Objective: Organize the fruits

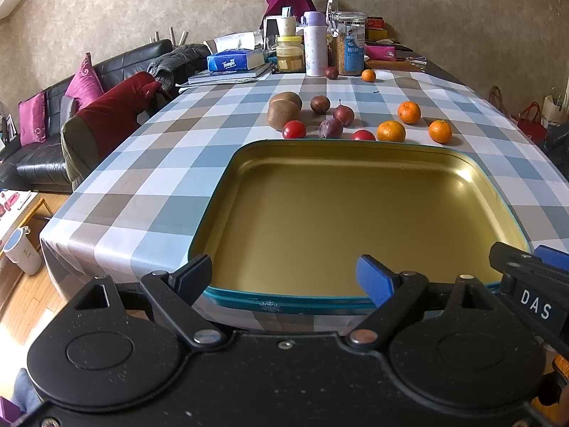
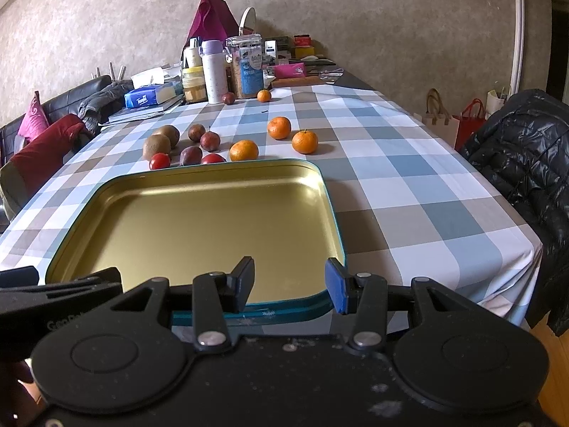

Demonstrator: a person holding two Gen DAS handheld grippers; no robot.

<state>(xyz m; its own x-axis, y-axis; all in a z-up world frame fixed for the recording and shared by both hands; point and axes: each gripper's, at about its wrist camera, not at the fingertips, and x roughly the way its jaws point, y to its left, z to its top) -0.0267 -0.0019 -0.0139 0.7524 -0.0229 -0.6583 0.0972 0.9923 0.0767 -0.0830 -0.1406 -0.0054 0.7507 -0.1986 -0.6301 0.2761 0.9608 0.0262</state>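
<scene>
The fruits are seen in the upper middle of both frames, beyond the far rim of the empty tin tray [image 1: 213, 210], with the nearest mandarin [image 2: 244, 150] just beside that rim. The right gripper [image 2: 290, 284] is judged the nearer one (the mandarins lie toward its side). Both the right and the left gripper [image 1: 284, 277] are held level over the near rim, fingers apart, nothing gripped.

four oranges [image 2: 244, 150], two kiwis [image 2: 157, 146], two tomatoes [image 2: 159, 161], four dark purple fruits [image 2: 209, 141], one tin tray [image 2: 330, 210].
</scene>
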